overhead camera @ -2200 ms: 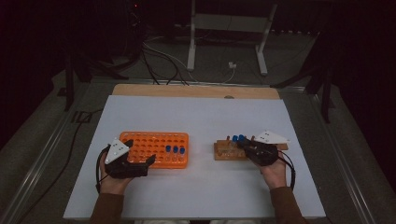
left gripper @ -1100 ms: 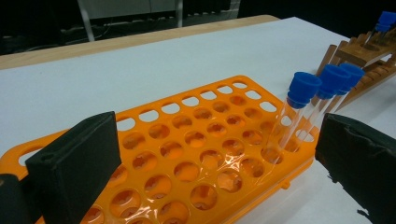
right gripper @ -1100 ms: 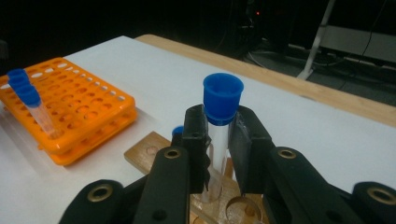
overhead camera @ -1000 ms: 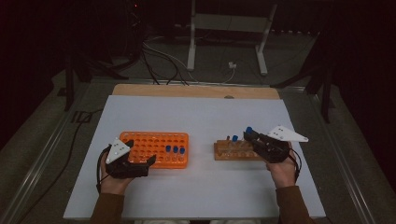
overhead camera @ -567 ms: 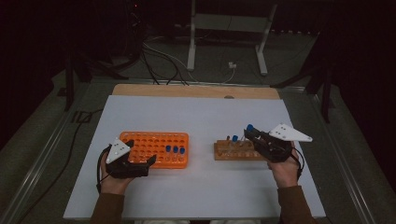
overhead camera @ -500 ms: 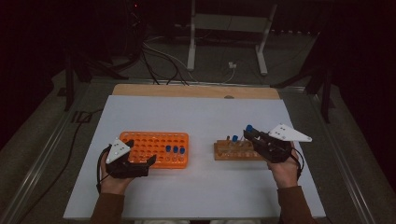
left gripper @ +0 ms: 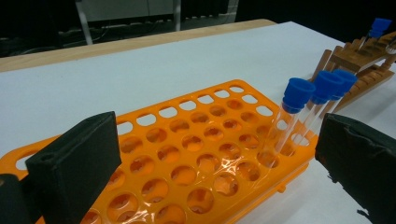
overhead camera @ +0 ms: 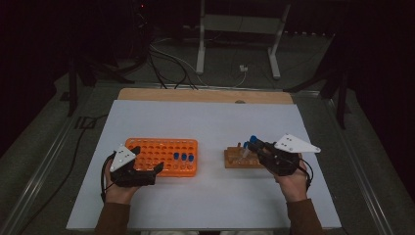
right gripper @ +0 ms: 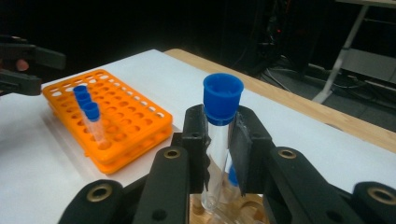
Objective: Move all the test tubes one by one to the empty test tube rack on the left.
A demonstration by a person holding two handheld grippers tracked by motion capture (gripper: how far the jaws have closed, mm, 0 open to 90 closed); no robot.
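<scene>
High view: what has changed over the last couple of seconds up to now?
The right gripper was low at the brown wooden rack; it has risen up and right, shut on a clear blue-capped test tube lifted above the rack. The left gripper stays open at the orange plastic rack, whose three blue-capped tubes have not moved.

So since a couple seconds back, I've pulled the right gripper (overhead camera: pixel 255 145) up off the wooden rack (overhead camera: pixel 240 158), and it's now got a blue-capped test tube (right gripper: pixel 220 135) lifted clear, tilted over the rack.
</scene>
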